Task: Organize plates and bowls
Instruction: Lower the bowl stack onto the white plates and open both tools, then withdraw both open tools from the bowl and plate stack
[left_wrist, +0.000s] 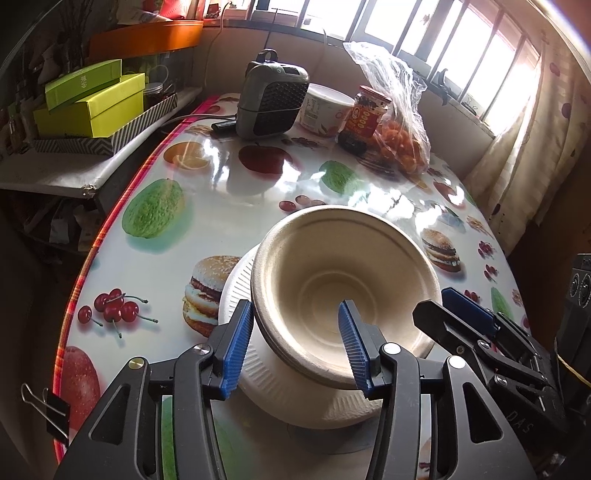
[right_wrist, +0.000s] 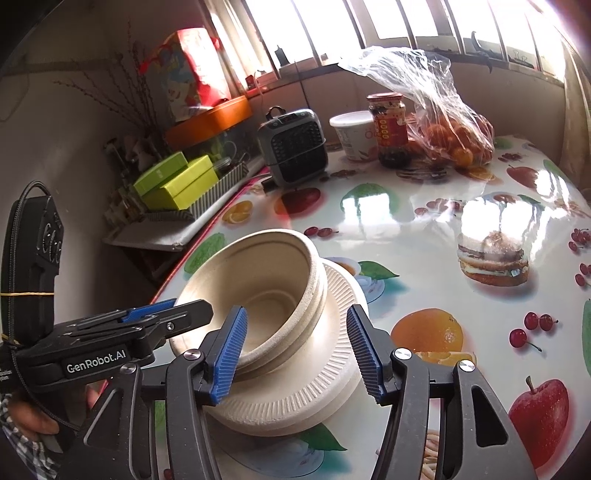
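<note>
A stack of beige paper bowls (left_wrist: 332, 251) (right_wrist: 258, 266) sits, slightly tilted, on a pile of white ribbed paper plates (left_wrist: 266, 384) (right_wrist: 332, 384) near the front of the fruit-print table (left_wrist: 221, 206). My left gripper (left_wrist: 295, 306) is open and straddles the near-left wall of the top bowl, one blue pad outside and one inside, without pressing. My right gripper (right_wrist: 295, 311) is open too, with its left pad inside the bowl and its right pad outside over the plates. Each gripper shows in the other's view: the right gripper (left_wrist: 443, 306) and the left gripper (right_wrist: 184, 308).
At the back of the table stand a small grey heater (left_wrist: 271, 99), a white tub (left_wrist: 325, 110), a red-labelled jar (left_wrist: 364, 118) and a plastic bag of oranges (left_wrist: 402, 144). Green boxes (left_wrist: 92, 103) sit on a side shelf to the left. A binder clip (left_wrist: 55, 410) grips the table edge.
</note>
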